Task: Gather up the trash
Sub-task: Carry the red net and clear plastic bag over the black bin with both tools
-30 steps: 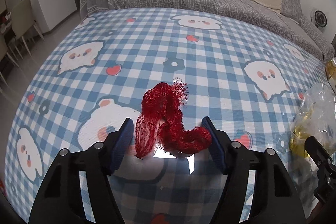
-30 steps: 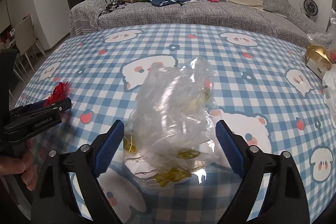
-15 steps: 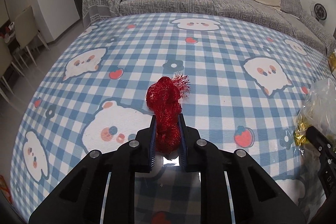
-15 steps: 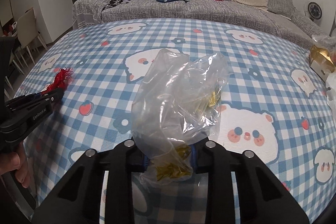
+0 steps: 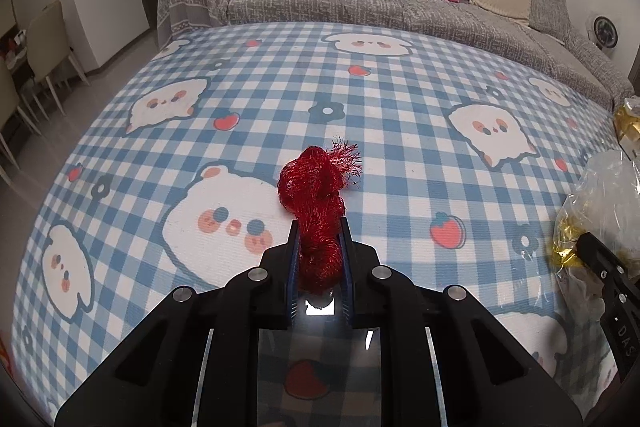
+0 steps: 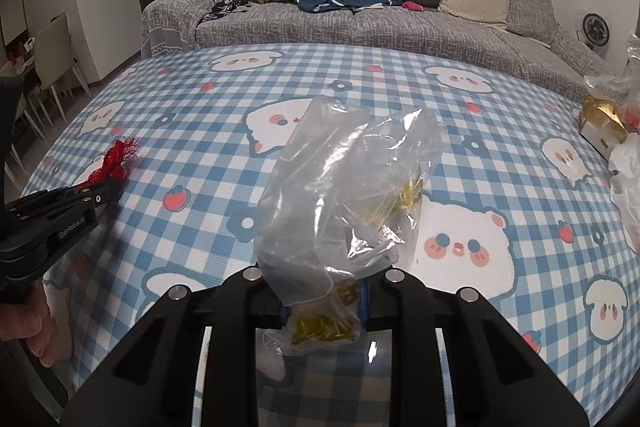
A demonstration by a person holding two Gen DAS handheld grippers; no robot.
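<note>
So a second ago both sets of jaws were wide open around their targets, and now both are squeezed shut and lifted a little, with the table looking further below than before.

Closest in, the left gripper (image 5: 319, 247) is clamped on the lower end of the red mesh netting (image 5: 318, 199). The bunched top with its frayed tuft sticks out past the fingertips, toward the sofa. Grabbing the thick twisted part makes sense to me, since loose mesh would probably just slip out of a tip pinch.

The right gripper (image 6: 322, 301) is closed on the bottom of the clear plastic bag (image 6: 344, 195), right where the gold scraps have settled. The rest of the bag stands up crumpled in front of the camera. Holding it by the weighted end probably keeps the scraps from spilling, though I can't tell which end is the bag's mouth.

Both pieces seem to be just off the checkered tablecloth (image 5: 400, 115), on its near half, netting to the left of the bag. The left gripper (image 6: 60, 211) shows up at the edge of the right view, so the two hands are working side by side.

Further out, at the tablecloth's right edge, there's more stuff: a gold-foil box (image 6: 600, 117) and some crinkly plastic (image 6: 628, 163). I'd guess that's next. Past the tablecloth is the grey sofa (image 6: 400, 23). No bin in view.
</note>
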